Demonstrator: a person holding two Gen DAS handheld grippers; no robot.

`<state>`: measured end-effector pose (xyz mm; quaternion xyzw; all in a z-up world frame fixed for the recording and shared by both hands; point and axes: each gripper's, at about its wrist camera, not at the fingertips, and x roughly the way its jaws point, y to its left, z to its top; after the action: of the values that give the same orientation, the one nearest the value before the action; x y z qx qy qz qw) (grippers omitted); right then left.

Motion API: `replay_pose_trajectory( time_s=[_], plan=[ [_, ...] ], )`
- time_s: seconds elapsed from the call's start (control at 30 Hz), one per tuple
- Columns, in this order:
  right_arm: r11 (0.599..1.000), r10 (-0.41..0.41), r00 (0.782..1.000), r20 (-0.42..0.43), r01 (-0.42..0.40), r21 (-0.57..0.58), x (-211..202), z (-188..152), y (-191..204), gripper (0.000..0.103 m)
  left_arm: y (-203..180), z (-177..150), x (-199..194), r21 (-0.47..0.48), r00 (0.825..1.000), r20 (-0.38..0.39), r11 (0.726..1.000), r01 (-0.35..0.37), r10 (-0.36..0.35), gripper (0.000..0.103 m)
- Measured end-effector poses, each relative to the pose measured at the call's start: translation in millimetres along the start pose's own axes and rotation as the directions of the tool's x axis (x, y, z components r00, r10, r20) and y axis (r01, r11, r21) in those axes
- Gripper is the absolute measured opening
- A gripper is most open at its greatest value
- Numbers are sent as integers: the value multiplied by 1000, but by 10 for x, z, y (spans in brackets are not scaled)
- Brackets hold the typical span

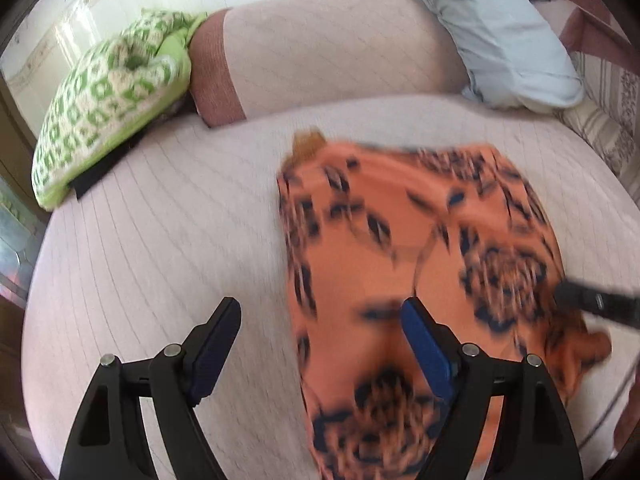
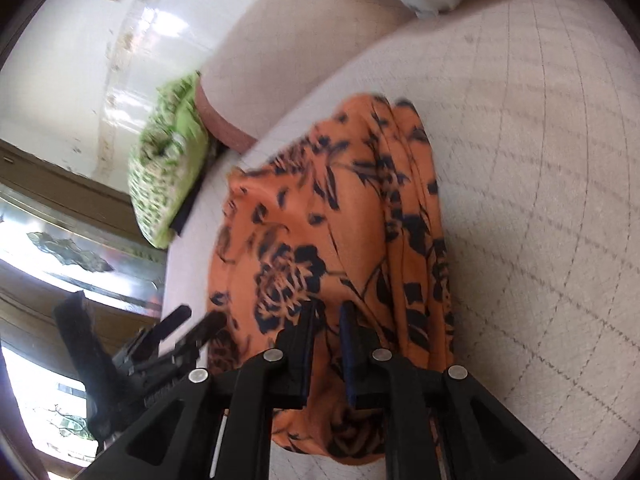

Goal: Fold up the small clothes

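Note:
An orange garment with a dark flower print (image 1: 400, 248) lies spread on a pale quilted seat (image 1: 160, 240). My left gripper (image 1: 320, 314) hovers open over the garment's left edge, with its right finger (image 1: 420, 336) above the cloth and its left finger (image 1: 224, 328) above bare seat; nothing is held. In the right wrist view, the garment (image 2: 320, 216) hangs in folds on its right side. My right gripper (image 2: 329, 314) is shut on the near edge of the cloth, which bunches between its narrow jaws. The left gripper (image 2: 192, 326) appears at lower left there, and the right gripper (image 1: 592, 304) reaches in from the right edge of the left wrist view.
A green and white patterned cushion (image 1: 108, 116) lies at the seat's far left. A pale bolster (image 1: 328, 52) runs along the back, with a light blue pillow (image 1: 504, 36) at the far right. Striped fabric (image 1: 608, 120) borders the right side. A glass door (image 2: 60, 248) stands to the left.

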<state>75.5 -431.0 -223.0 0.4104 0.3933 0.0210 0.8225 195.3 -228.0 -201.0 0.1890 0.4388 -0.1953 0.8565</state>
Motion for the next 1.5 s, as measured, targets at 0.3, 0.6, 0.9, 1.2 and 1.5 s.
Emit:
replay_pose_trajectory(
  time_s=[0.3,0.6,0.9,1.2,1.5],
  plan=[
    [1000,-21,996,-81,23,19,160,-46,-36,15,-137,925,975,-28,983,-184,999,-32,26,83],
    [999,23,998,-65,-20,47,125,-12,-38,14,-77,1212,848,-189,989,-134,981,33,-60,94],
    [995,31,999,35,-35,95,-143,16,-134,14,-1055,1048,608,21,977,-148,987,159,-154,94],
    [996,70,996,52,-72,48,-197,79,-5,16,-1021,1122,781,1,969,-203,990,143,-140,96],
    [988,-22,964,-264,-19,-152,232,-199,204,15,-11,389,81,9,984,-150,995,100,-97,96]
  ],
)
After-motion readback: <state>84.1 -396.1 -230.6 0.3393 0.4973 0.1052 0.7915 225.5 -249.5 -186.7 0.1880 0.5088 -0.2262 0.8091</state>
